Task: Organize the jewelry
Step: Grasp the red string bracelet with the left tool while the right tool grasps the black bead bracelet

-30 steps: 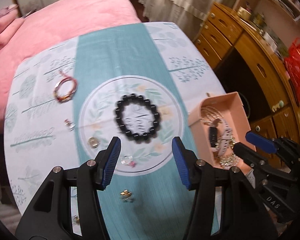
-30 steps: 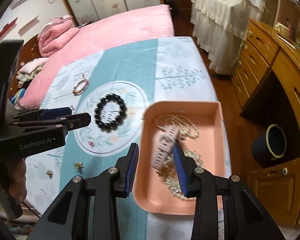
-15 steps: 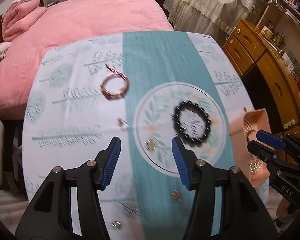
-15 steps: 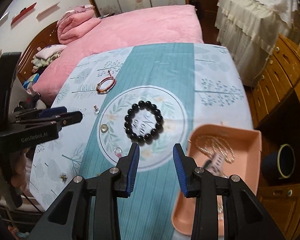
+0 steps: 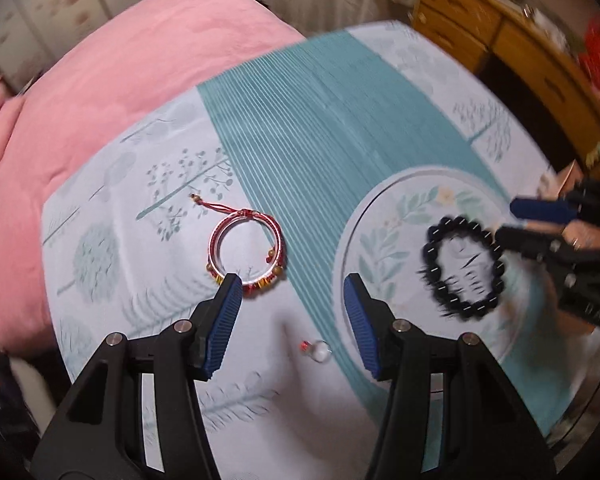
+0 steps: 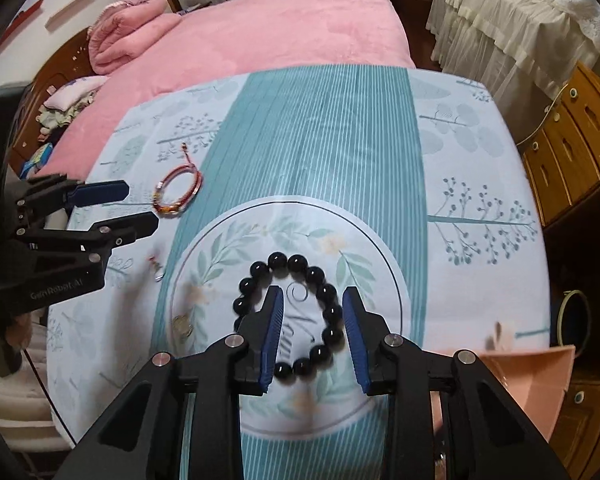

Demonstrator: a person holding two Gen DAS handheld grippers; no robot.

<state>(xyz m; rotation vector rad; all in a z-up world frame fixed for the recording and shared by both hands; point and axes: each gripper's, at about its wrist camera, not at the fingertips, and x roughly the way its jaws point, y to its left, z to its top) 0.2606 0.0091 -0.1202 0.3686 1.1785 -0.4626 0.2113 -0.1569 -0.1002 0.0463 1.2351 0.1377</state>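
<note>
**Both jaws open and empty over two bracelets**

Jaws of the right gripper are spread wide and hold nothing; they hang over the black bead bracelet, one blue pad inside the ring's left half and the other just outside its right edge. Whether the pads touch the cloth cannot be told. Jaws of the left gripper are equally wide and empty, with the red cord bracelet lying flat just ahead of the left pad, its knotted tail pointing away.

Between the left jaws and a little nearer the camera lies a small clear-stone piece. Left of the right jaws a small round gold piece rests on the teal and pale patterned cloth covering the tabletop. At the right jaws' near right, the corner of a peach tray shows; its contents are out of sight. A pink bed lies beyond the tabletop, wooden drawers to the right.

Likely risks: if the right jaws close as placed, they may pinch only one side of the beads, which could roll and slip free. The left view is blurred, suggesting fast motion, so the left pad could nudge the thin cord bracelet or scatter the small pieces.
</note>
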